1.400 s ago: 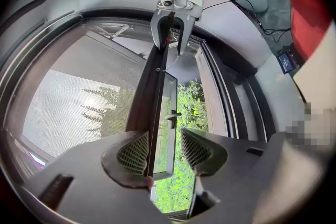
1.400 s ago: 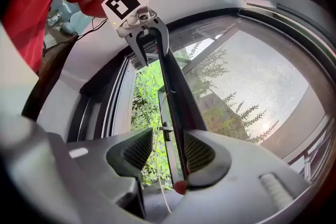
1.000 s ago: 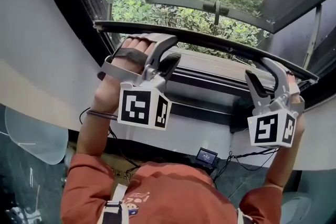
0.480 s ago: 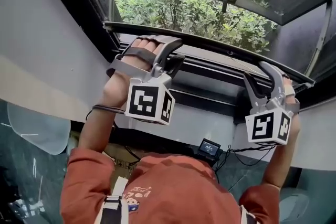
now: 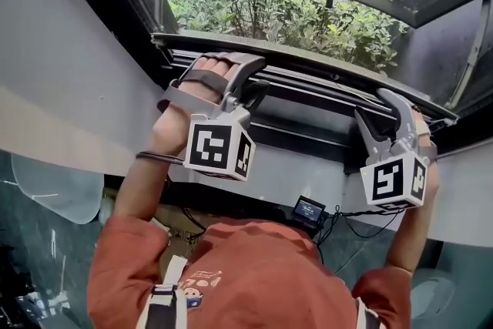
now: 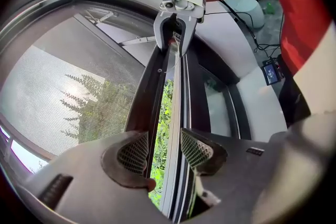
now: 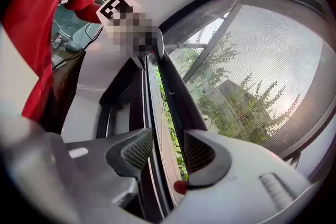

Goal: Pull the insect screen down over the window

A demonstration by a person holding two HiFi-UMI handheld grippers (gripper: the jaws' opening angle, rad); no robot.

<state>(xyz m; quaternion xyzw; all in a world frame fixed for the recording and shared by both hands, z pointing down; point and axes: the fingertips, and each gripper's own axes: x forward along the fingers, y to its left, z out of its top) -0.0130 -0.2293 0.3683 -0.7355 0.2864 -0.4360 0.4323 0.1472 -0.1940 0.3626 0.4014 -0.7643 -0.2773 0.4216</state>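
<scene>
In the head view a long, dark, slim metal pull bar runs left to right across the window opening. It slants a little lower at its right and sits just above the black bottom frame rails and the white sill wall. The grey left gripper, with its black-and-white marker cube, meets the bar inward of its left end. The right gripper meets it close to its right end. The bar's long axis therefore lies crosswise to both tools, and each carries one end. In the left gripper view the ribbed pads stand a narrow gap apart and the bar passes straight through it, hard against the pad on the mesh side, so the jaws read as pinched on it. The fine grey mesh of the insect screen spreads from the bar's far side. Only a thin strip of unscreened green foliage shows between the bar and a pale frame strip. The right gripper view mirrors this, with the jaws closed onto the same bar, mesh on one side and a thin green slit alongside. Judging by that slit, the screen is nearly down. The coming pull goes straight down toward the rails, square to the bar, with both grippers kept level so it does not skew.
</scene>
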